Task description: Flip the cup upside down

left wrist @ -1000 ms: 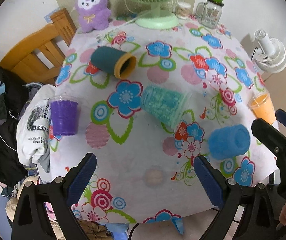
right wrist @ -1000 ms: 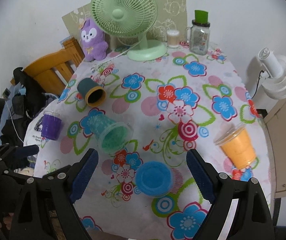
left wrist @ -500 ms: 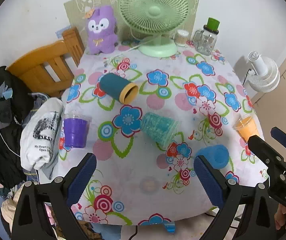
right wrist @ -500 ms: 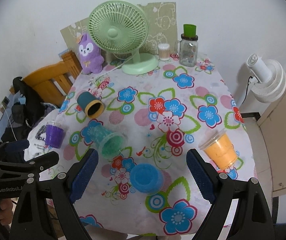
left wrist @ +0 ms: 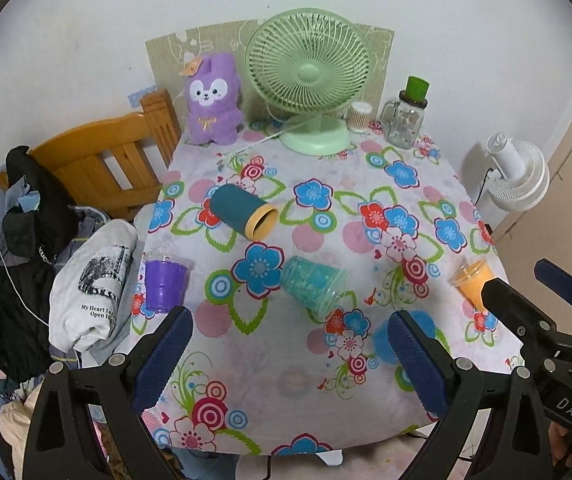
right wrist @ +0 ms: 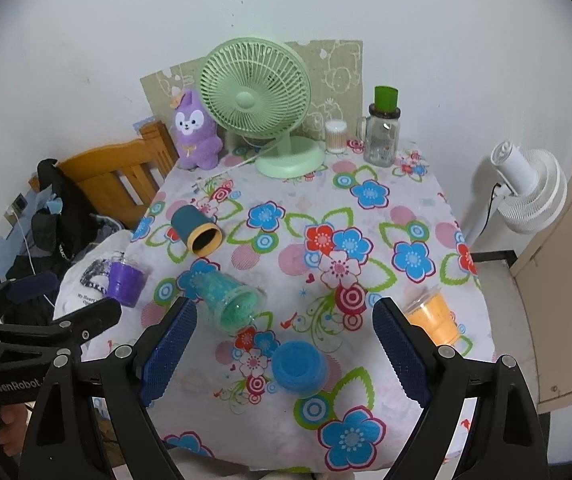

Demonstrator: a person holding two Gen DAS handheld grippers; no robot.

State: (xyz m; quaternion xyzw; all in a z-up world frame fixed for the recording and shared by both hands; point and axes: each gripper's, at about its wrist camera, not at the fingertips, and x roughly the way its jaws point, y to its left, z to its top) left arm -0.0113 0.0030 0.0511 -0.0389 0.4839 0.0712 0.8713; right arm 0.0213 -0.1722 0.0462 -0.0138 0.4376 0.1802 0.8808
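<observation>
Left wrist view: left hand-held gripper spread wide, empty, raised off the surface; blue cup upright near right, half-hidden behind the right finger. Right wrist view: right hand-held gripper wide, holding nothing, framing the blue cup, likely lined up for grasping; teal cup lying sideways just beyond.

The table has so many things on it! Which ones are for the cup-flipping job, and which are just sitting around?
For the job: purple cup, orange cup, dark teal cup, green cup, blue cup.

Just sitting around: green fan, purple plush, glass jar, white fan, clothes.
</observation>
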